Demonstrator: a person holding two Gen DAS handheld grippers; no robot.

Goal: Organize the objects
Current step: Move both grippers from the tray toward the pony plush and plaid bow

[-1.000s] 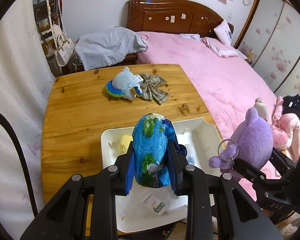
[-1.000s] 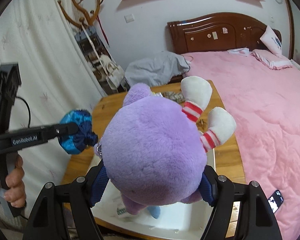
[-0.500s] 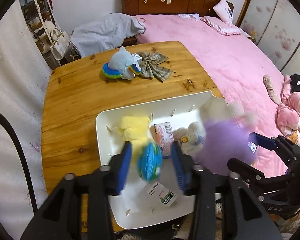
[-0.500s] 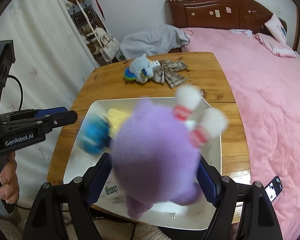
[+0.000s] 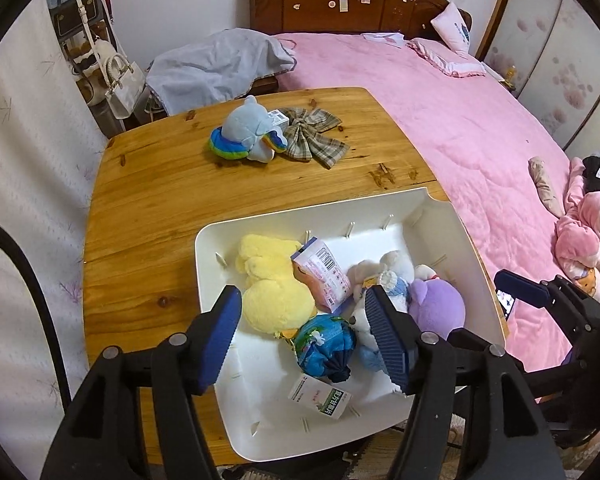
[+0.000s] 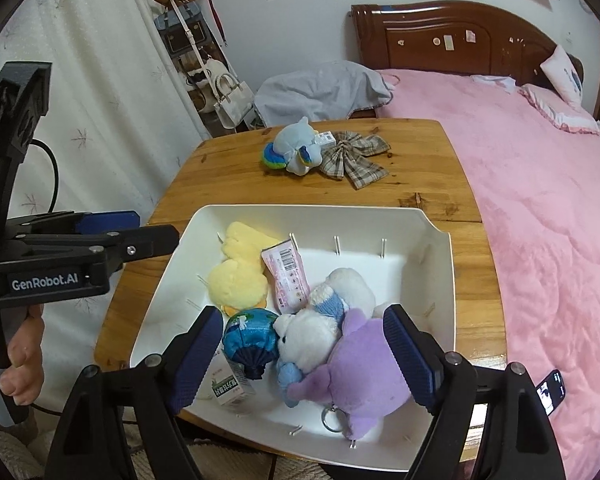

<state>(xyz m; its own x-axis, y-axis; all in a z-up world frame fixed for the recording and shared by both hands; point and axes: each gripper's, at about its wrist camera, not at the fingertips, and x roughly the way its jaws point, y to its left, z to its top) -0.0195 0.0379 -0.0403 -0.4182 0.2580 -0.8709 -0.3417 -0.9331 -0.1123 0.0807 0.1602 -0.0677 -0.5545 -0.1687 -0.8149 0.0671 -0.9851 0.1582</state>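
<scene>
left claw (image 5: 304, 334) now wide, empty | right claw (image 6: 304, 354) now wide, empty | blue pouch (image 5: 326, 346), purple plush (image 6: 360, 376) dropped into tray (image 6: 440, 264)

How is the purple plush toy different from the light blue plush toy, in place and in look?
The purple plush toy lies inside the white tray, pressed against other toys; the light blue plush toy lies on the wooden table, beyond the tray.
The purple one is a single colour with a metal ring; the blue one has rainbow stripes and touches a plaid bow.
Both are soft toys lying on their sides, and no tool holds either.
</scene>
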